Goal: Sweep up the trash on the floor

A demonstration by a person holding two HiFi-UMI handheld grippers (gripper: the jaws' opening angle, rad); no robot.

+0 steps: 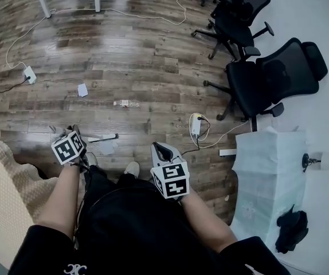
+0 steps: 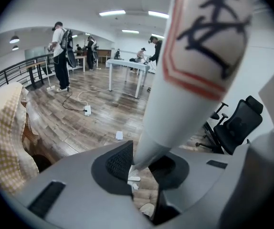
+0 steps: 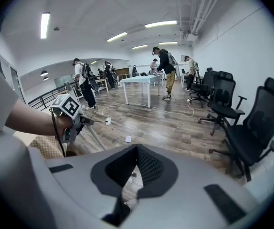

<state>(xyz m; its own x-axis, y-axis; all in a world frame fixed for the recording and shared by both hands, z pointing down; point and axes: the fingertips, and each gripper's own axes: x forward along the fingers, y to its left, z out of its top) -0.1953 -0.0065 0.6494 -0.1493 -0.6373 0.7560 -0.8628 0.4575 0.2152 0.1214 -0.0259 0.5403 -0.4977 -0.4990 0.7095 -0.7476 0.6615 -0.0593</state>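
Nearest me are my own two tools, held low in front of my dark clothing. My left gripper (image 2: 144, 159) is clamped on a white tapered plastic handle with red and black markings (image 2: 194, 66), and the pads bite where the shaft narrows. My right gripper (image 3: 137, 151) has its jaws drawn together on nothing and hangs beside my knee, well apart from the handle.

The trash lies ahead on the brown wood-plank floor (image 1: 153, 56). A small white scrap of paper (image 1: 82, 90) is farthest out and a crumpled clear plastic wrapper (image 1: 126, 103) lies to its right, with a pale scrap (image 1: 108, 148) close to my feet. A thin dark bar with a toothed end (image 1: 104, 137) rests beside that last scrap. I take it for the bottom of my tool, though I cannot be sure.

My worry is the one-sided hold. With only one gripper on a tapering shaft, a firm stroke could let it twist or slide in the pads. The white power strip with a yellow cable (image 1: 195, 124) sits near the wrapper, so a wide sweep might snag the cord. Quick strokes could scatter the light scraps instead of gathering them.
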